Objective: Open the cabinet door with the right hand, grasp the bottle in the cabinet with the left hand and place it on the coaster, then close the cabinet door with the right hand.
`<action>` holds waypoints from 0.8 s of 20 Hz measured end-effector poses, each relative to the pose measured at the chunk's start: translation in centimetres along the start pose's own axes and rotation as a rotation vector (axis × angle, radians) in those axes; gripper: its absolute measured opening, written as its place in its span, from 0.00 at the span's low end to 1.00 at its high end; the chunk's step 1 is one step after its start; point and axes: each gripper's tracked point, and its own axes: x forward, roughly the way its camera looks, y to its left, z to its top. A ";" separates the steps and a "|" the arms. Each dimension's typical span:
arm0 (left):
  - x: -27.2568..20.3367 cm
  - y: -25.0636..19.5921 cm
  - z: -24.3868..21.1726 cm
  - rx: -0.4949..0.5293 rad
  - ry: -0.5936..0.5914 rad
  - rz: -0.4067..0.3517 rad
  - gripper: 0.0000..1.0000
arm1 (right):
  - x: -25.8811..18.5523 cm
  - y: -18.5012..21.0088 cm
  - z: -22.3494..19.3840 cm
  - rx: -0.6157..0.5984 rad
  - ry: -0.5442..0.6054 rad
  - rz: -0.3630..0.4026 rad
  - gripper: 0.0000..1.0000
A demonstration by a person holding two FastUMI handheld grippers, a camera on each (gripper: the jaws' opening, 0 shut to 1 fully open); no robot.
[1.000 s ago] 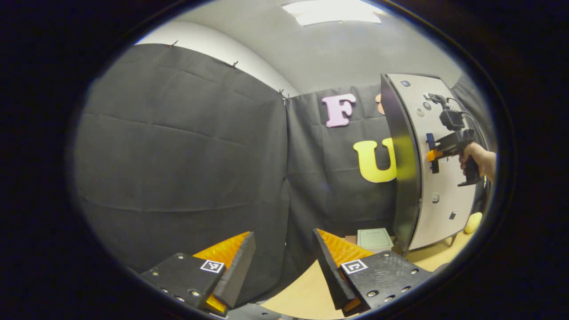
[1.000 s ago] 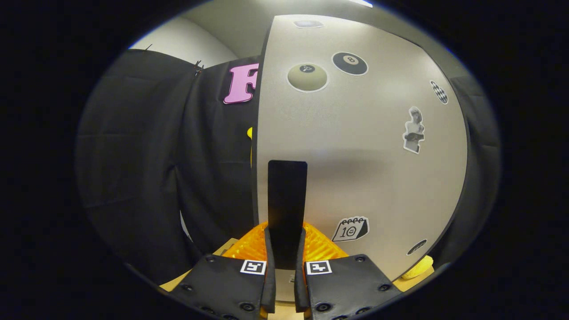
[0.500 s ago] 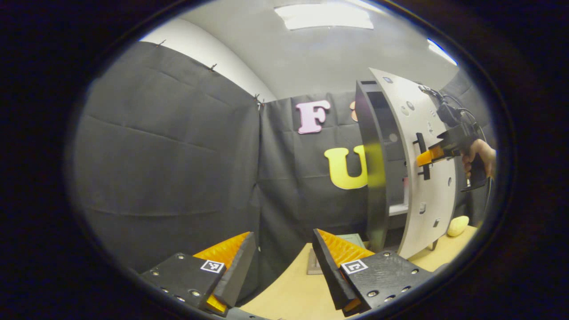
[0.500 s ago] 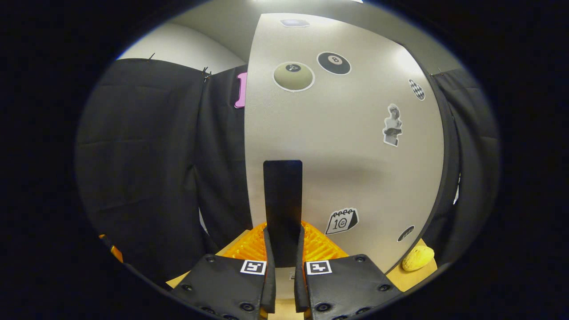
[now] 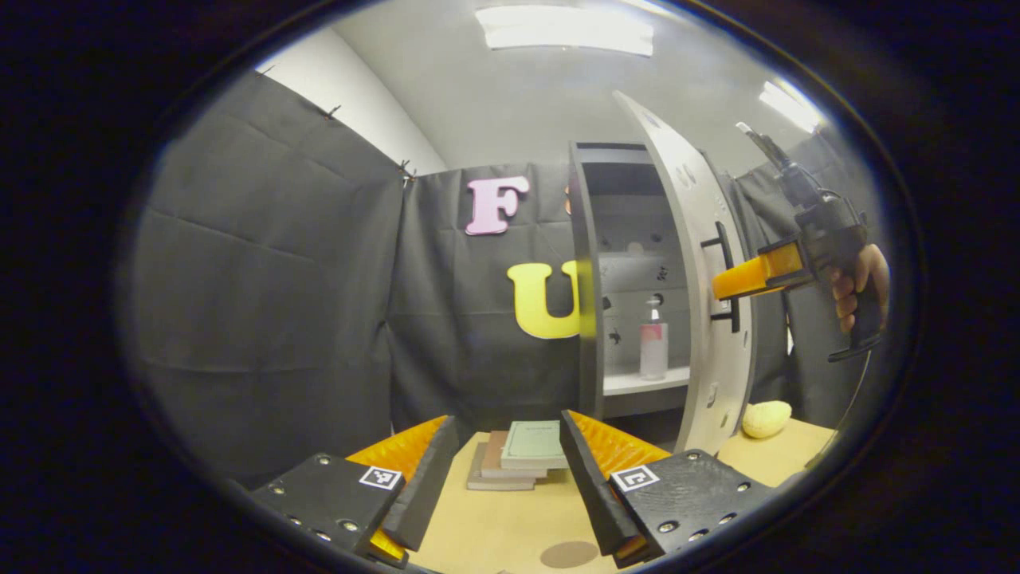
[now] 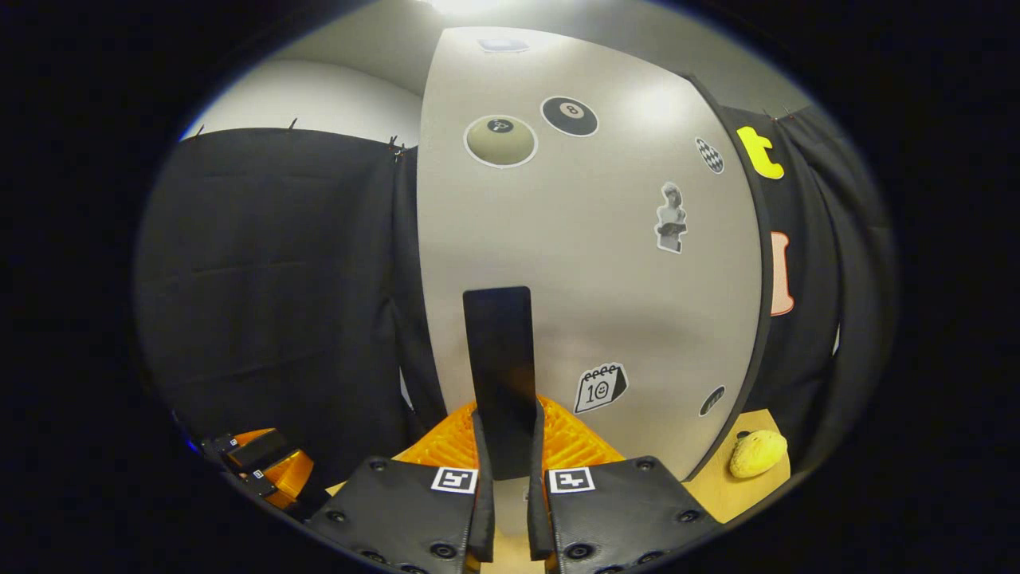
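We have the right hand-held gripper (image 6: 510,446) clamped on the dark vertical handle (image 6: 499,359) of the cabinet door (image 6: 590,263), both fingers pressing its sides, so we judge the door-opening step to be in hand and close to done. In the left gripper view the door stands swung well out from the cabinet (image 5: 590,287), and the inside is exposed: the bottle (image 5: 653,344), clear with a pinkish band and a pump top, stands upright on the lower shelf (image 5: 637,381), near the front edge. Our left hand-held gripper (image 5: 506,478) hangs over the tabletop (image 5: 510,526) with its jaws wide apart and nothing between them, pointed toward the cabinet but well short of it. The round brown coaster (image 5: 568,553) lies on the tabletop just below that gripper, and a small stack of books (image 5: 518,454) sits between it and the cabinet. A yellowish lumpy object (image 6: 757,453) rests on the tabletop beyond the door. The next move, as we read it, calls for holding the door where it is while the left gripper travels forward over the books and into the opening, level with the bottle's body, jaws kept wide enough to straddle it. We would watch the door edge on the way in, and the bottle looks light enough to tip if nudged.
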 end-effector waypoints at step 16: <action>-0.3 -17.3 1.6 0.009 0.000 -0.119 0.77 | -3.4 -3.9 -0.2 -0.065 -0.018 0.070 0.15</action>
